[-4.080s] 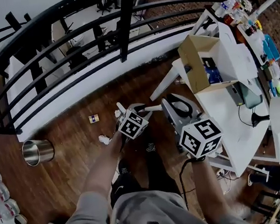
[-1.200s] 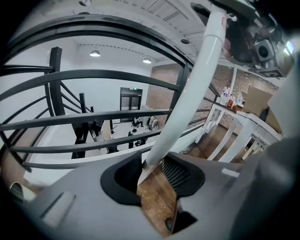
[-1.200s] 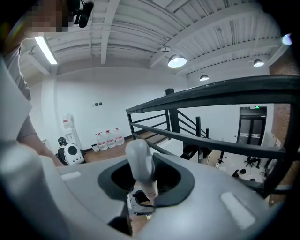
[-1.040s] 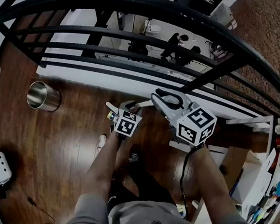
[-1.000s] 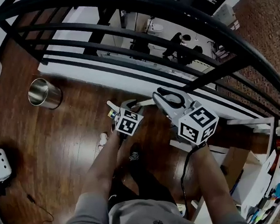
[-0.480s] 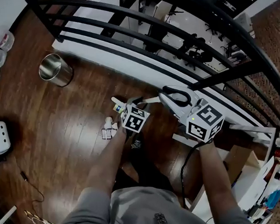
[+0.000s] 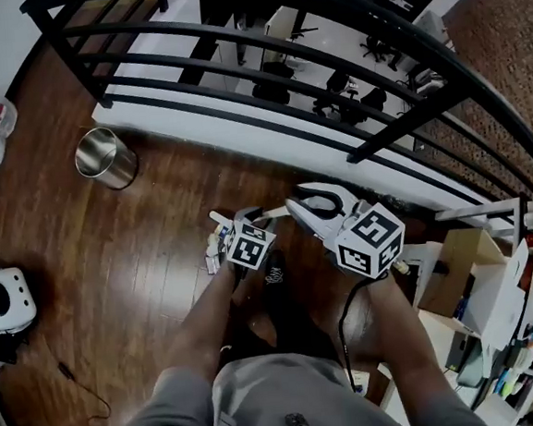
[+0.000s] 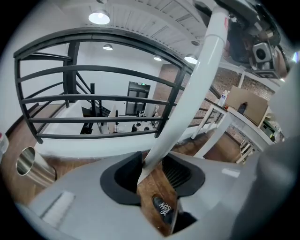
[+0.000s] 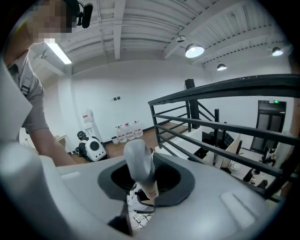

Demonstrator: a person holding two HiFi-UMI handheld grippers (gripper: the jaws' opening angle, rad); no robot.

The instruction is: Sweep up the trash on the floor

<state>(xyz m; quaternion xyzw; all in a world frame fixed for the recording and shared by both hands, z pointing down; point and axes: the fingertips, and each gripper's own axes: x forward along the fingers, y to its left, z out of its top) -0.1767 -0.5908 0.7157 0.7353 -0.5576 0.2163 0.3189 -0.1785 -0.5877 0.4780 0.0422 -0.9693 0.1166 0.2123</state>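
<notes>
A: Dark plank floor (image 7: 130, 247) on an upper level, with a black railing (image 7: 263, 64) curving round the open side. How do the claws stand?

B: The left claw (image 8: 152, 176) is closed on a white handle (image 8: 187, 103) that slants up and away to the right. A shoe (image 8: 162, 207) shows on the boards below it. The right claw (image 9: 140, 185) is clamped on a pale shaft near its rounded end. I take both for one broom handle, though no view shows the broom's head.

A: And the trash?

B: A few small white scraps (image 7: 214, 255) lie on the floor just left of the left claw, close to the person's feet.

A: Which step, then?

B: Sweeping proper, I'd judge: the scraps lie in a small cluster, not yet collected. The next move calls for a short, low stroke that keeps them together. It should carry them toward a pan or the steel bin (image 7: 104, 158), which stands well apart near the railing.

A: What's in the way?

B: The person's own feet, right beside the scraps. A thin cable (image 7: 78, 386) trails at lower left and a round white appliance (image 7: 4, 303) sits at the left edge. The cluttered bench (image 7: 442, 345) crowds the right side.
</notes>
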